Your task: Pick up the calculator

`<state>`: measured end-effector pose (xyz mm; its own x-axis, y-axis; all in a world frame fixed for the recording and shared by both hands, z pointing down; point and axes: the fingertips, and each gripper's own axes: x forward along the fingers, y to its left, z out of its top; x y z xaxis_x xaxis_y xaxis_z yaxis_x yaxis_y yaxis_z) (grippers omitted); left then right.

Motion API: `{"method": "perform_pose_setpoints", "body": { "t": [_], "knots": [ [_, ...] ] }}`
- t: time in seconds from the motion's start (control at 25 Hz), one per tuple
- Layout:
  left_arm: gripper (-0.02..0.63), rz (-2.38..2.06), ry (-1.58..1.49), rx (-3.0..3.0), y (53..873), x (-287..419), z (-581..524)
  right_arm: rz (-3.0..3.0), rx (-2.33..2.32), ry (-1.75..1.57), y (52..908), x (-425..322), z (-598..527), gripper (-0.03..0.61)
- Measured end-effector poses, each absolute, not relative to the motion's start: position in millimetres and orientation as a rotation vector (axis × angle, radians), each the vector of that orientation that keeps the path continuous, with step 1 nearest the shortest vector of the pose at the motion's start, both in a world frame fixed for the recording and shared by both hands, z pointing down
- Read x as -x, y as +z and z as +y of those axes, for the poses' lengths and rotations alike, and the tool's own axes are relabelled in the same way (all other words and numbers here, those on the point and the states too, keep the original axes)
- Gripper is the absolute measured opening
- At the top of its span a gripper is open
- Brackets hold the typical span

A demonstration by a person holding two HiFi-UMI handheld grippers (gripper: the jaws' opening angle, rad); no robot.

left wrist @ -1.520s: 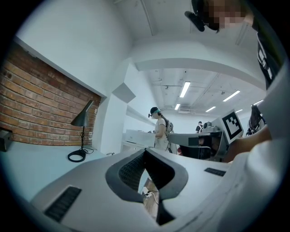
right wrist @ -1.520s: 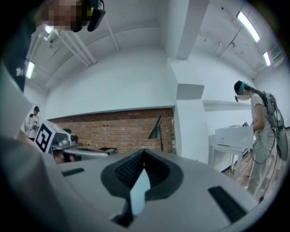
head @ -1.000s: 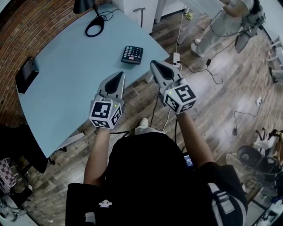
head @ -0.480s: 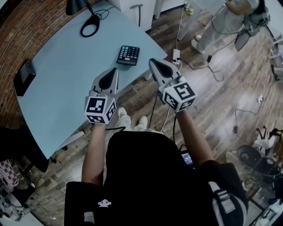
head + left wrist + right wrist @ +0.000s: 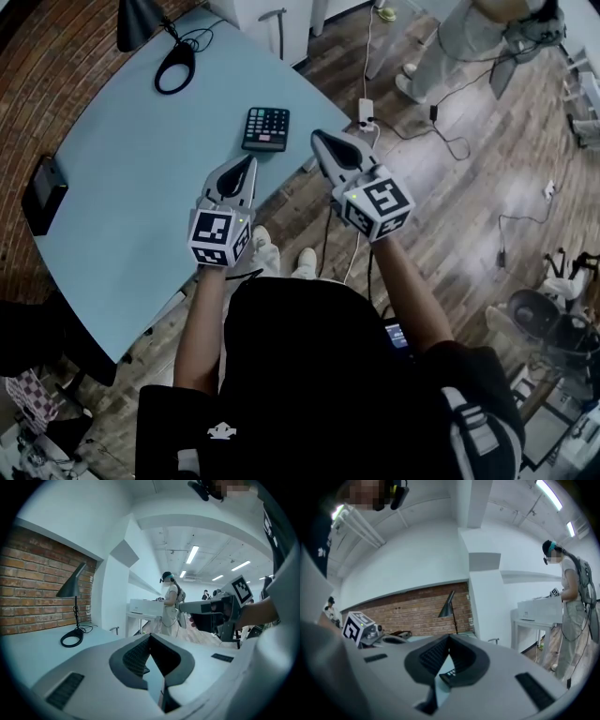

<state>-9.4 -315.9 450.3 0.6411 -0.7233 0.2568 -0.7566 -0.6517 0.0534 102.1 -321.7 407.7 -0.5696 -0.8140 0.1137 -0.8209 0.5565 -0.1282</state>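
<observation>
Left hand-held gripper [image 5: 246, 165] and right hand-held gripper [image 5: 321, 141] both have their jaws pressed together, and neither holds anything. Each gripper view shows the pads meeting at the tips with only air in front of them. They are held side by side, pointing nearly level, on the person's side of the calculator [image 5: 266, 128], which suggests an approach rather than a grasp. The left one is nearer the person than the calculator and slightly to its left, while the right one sits just to its right, close to the surface [image 5: 122, 187] edge.

The calculator lies flat, keys up, and untouched, near the edge of the surface closest to the person, so it is easy to reach. A sliver of it shows low between the right jaws in the right gripper view, so that gripper seems the better lined up. Because the calculator is thin and lies flat, the jaws would probably have to open and pinch it across its sides.

A lamp's ring base [image 5: 174, 70] sits well beyond the calculator, and a dark flat object [image 5: 42, 194] lies far to its left. Both are well clear of the reach.
</observation>
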Motion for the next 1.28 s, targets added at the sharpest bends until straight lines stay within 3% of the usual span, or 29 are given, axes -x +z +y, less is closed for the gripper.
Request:
{"method": "perform_pose_setpoints", "body": {
  "t": [0.84, 1.28],
  "knots": [
    [0.02, -0.878, 0.752, -2.862, 536.8, 6.2, -372.5, -2.522, -1.634, 0.397, 451.9, -113.5, -355.9, 0.005],
    [0.189, -0.552, 1.173, -2.974, 608.1, -5.1, -373.1, -2.43, -1.686, 0.48, 476.8, -120.8, -357.3, 0.005]
  ]
}}
